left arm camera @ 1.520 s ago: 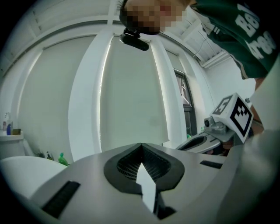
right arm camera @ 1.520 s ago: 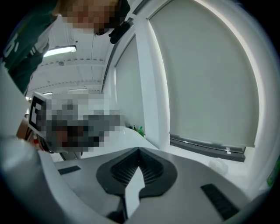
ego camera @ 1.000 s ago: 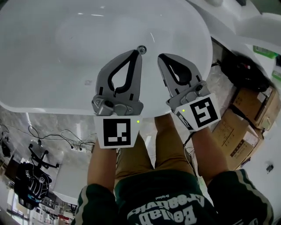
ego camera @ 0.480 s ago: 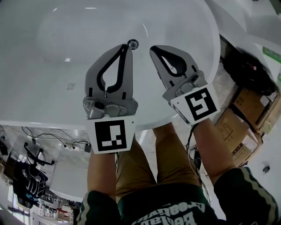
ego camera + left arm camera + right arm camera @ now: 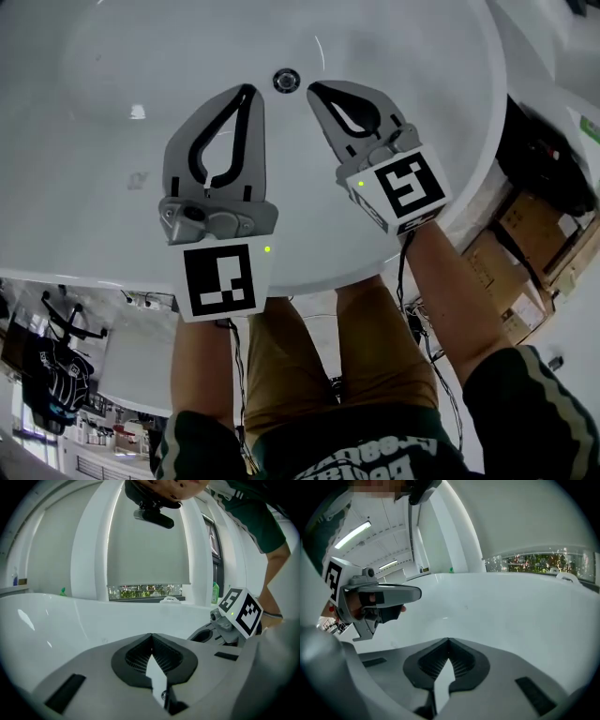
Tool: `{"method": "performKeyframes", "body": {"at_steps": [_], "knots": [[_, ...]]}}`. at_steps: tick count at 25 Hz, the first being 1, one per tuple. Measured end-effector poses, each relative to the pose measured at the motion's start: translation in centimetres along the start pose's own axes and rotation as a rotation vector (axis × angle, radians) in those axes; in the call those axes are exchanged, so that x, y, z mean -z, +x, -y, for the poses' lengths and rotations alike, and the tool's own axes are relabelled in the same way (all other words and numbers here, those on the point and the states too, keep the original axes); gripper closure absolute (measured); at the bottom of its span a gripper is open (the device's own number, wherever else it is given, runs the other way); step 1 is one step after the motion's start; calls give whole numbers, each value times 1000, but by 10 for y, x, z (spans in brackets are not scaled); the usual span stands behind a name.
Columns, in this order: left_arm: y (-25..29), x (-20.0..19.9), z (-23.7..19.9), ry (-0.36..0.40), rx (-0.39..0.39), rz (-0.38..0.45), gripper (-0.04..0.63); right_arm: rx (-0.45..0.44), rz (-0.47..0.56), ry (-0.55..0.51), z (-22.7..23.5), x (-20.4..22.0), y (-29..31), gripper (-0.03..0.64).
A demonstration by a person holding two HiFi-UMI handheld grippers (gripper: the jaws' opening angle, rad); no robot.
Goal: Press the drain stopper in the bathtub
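A round chrome drain stopper [image 5: 286, 80] sits on the floor of the white bathtub [image 5: 84, 141], seen from above in the head view. My left gripper [image 5: 248, 91] hangs over the tub, tips touching and empty, just left of and nearer than the stopper. My right gripper [image 5: 312, 90] is shut with nothing held, its tip just right of the stopper. Both are above the tub floor, apart from the stopper. In the left gripper view the shut tips [image 5: 151, 635] face the far tub wall [image 5: 93, 616]. The right gripper view shows shut tips [image 5: 448, 641] and no stopper.
The tub's near rim [image 5: 309, 277] runs under my forearms. Cardboard boxes [image 5: 520, 272] and a dark bag [image 5: 553, 155] lie on the floor at the right. Cables [image 5: 141, 300] and a black chair base [image 5: 56, 323] are at the lower left. A green bottle [image 5: 215, 594] stands on the far ledge.
Both grippers have moved farther over the tub towards the stopper, and the view has shifted so the stopper lies between their tips. Both stayed shut.
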State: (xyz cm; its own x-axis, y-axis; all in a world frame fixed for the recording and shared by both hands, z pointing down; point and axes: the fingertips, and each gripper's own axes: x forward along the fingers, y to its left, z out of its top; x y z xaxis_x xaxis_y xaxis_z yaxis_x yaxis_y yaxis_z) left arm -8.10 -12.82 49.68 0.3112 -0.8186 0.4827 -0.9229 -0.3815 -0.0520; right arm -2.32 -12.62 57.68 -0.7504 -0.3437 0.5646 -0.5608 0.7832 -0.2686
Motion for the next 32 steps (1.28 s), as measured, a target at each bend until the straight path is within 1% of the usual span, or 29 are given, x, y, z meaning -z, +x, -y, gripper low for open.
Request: {"method": "performKeyframes", "body": {"at_steps": [3, 7, 11, 14, 18, 25, 32], "knots": [[10, 16, -8, -8, 3, -11, 589, -9, -31, 3, 3, 14, 23, 603], [18, 40, -18, -12, 9, -48, 589, -29, -84, -13, 10, 39, 49, 603], [22, 57, -26, -20, 11, -75, 589, -14, -123, -31, 24, 63, 70, 603], [24, 65, -29, -48, -3, -80, 589, 2, -157, -20, 33, 85, 84, 603], [28, 74, -24, -88, 5, -79, 589, 23, -202, 2, 41, 112, 100, 603], [28, 87, -27, -172, -13, -64, 589, 0, -295, -10, 26, 158, 127, 603], [24, 104, -18, -220, 13, -84, 589, 0, -370, -31, 21, 188, 146, 603]]}}
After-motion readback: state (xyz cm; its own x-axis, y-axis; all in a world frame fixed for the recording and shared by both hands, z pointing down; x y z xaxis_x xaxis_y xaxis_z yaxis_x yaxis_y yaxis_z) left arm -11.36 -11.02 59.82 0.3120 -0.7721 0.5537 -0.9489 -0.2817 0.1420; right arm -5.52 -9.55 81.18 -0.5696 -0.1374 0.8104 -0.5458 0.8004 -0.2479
